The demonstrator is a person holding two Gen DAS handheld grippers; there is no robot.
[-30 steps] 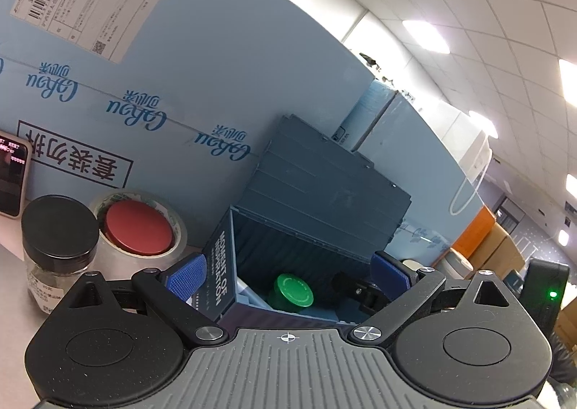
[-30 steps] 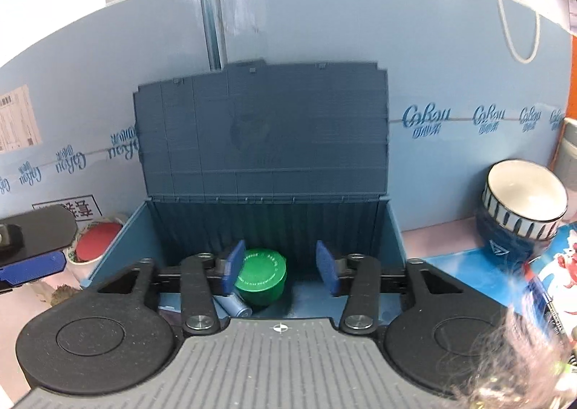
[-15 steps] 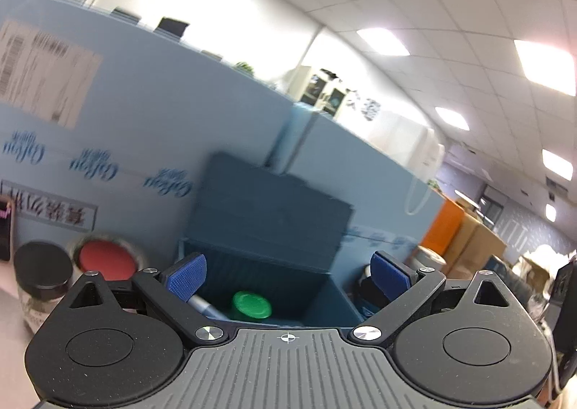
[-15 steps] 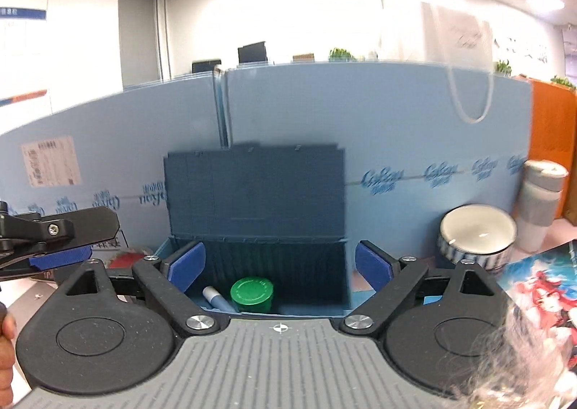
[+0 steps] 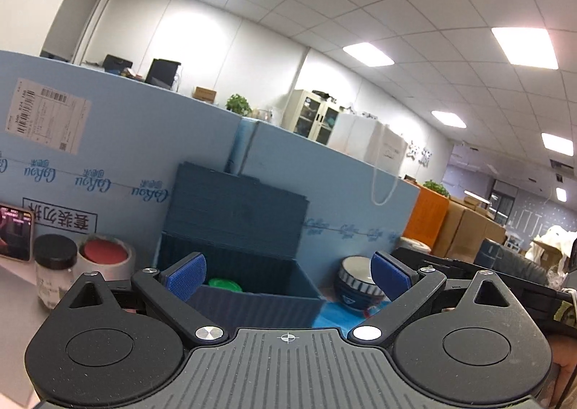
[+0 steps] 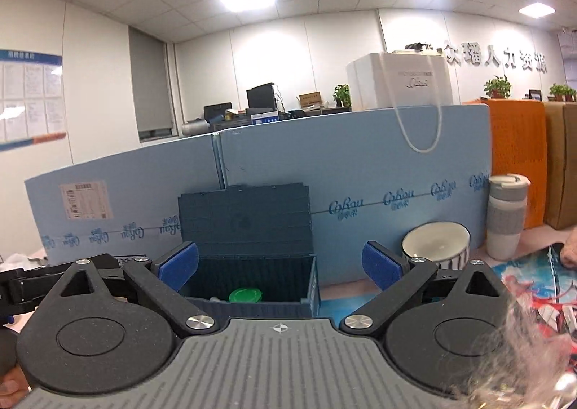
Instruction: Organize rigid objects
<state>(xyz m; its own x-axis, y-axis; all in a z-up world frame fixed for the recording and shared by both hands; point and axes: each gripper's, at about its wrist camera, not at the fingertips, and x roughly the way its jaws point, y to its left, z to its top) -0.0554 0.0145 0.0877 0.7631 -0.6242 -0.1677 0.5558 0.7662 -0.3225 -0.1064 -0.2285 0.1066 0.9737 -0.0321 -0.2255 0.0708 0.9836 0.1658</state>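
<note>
Left wrist view: the left gripper (image 5: 288,274) has its 2 blue-padded fingers (image 5: 185,274) spread wide apart with nothing between them. It is raised in front of the dark blue storage box (image 5: 249,286), whose lid stands upright against the light blue partition (image 5: 137,156) behind the box. Inside the box sits a green-lidded jar (image 5: 224,284), only its top showing over the front wall. Left of the box stand a roll of tape (image 5: 124,265) with a red disc in its centre and, just beside that, a black-lidded glass jar (image 5: 54,270); further left a phone (image 5: 14,236) leans on the partition. Right of the box is a blue-and-white bowl (image 5: 355,286).

Right wrist view: the right gripper (image 6: 280,263) also has its fingers (image 6: 178,265) spread wide and holds nothing, set back from the storage box (image 6: 252,275). The green-lidded jar (image 6: 246,295) lies within the box near its front wall, with a pale object beside it that is too hidden to identify. Right of the box are the bowl (image 6: 436,243), a grey-and-white travel cup (image 6: 506,214) and a colourful printed mat (image 6: 533,286).
</note>
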